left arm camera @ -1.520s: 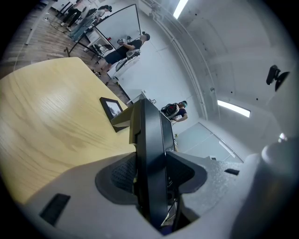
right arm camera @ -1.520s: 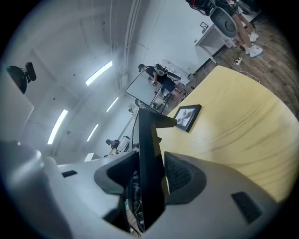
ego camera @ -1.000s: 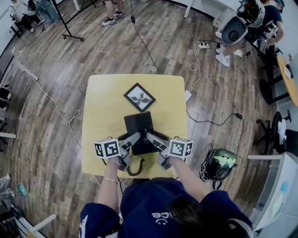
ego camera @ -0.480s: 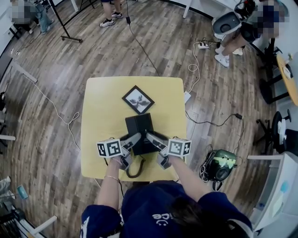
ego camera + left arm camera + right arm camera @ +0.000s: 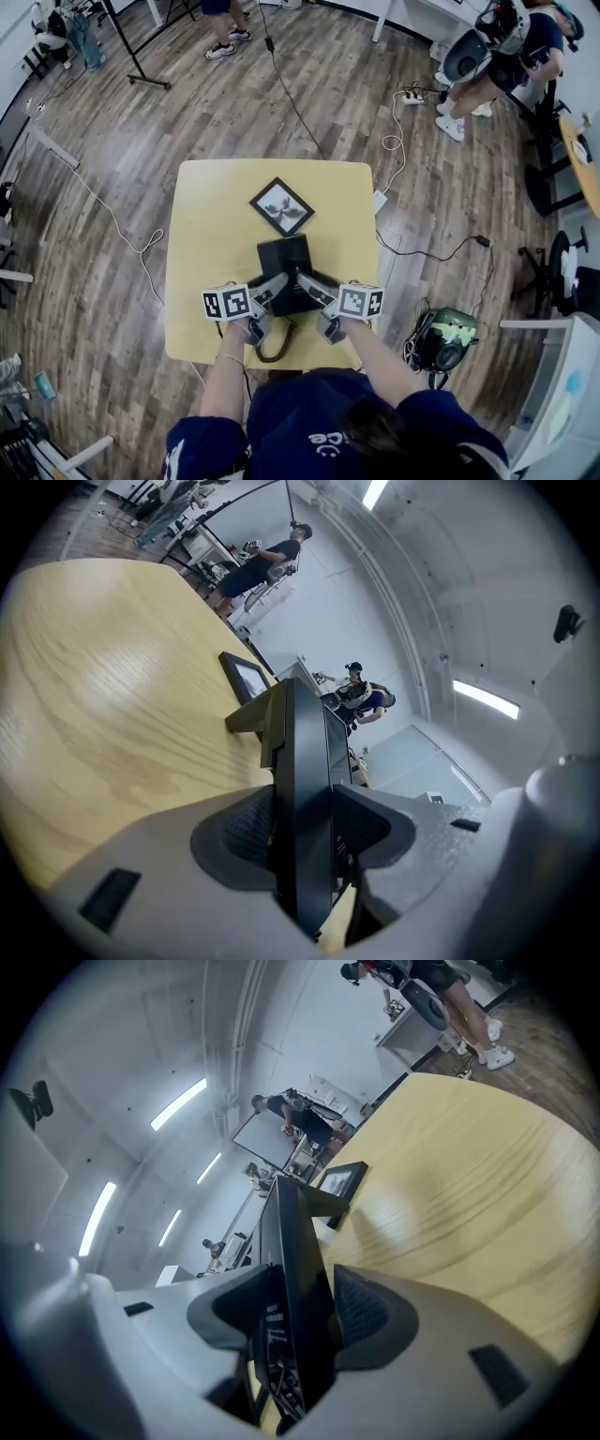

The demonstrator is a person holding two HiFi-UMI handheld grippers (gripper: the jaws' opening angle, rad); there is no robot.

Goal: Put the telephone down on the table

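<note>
A wood-plank floor (image 5: 112, 141) strewn with cables surrounds a square yellow surface (image 5: 202, 244). A person (image 5: 309, 422) in a dark blue top leans over its near edge, a gripper in each hand. A black telephone (image 5: 284, 262) sits at the near middle of the surface, held by its two sides; no view settles whether its base rests fully on the wood. A small black picture frame (image 5: 281, 207) lies flat just beyond it. The left gripper's (image 5: 300, 846) fingers clamp the telephone's edge, pads pressed to both faces. The right gripper's (image 5: 295, 1321) fingers are opening, pads against the opposite edge. A dark cord (image 5: 272, 342) curls between the grippers.
</note>
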